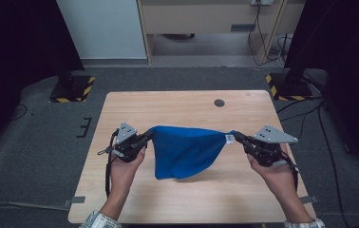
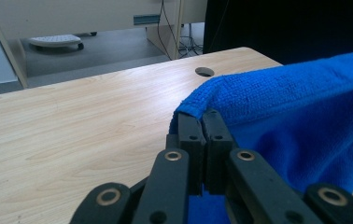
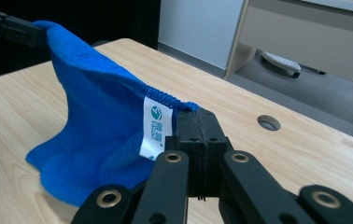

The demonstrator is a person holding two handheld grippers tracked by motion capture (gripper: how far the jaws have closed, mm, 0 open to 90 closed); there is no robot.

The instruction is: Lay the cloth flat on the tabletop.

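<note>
A blue microfibre cloth [image 1: 184,148] hangs stretched between my two grippers above the wooden table [image 1: 177,107]. My left gripper [image 1: 150,135] is shut on its left corner; the jaws are pressed together on the hem [image 2: 202,112]. At the other top corner my right gripper [image 1: 235,136] is shut, just beside a small white care label [image 3: 155,127]. The blue cloth [image 3: 90,135] sags in the middle, and its lower edge rests on the table. In the right gripper view the left gripper's jaws [image 3: 13,30] show at the far corner.
A round cable hole [image 1: 219,102] sits near the table's far edge. Beyond the table are a light wooden cabinet [image 1: 206,19], cables on the grey floor, and two stand bases with yellow-black tape [image 1: 73,88].
</note>
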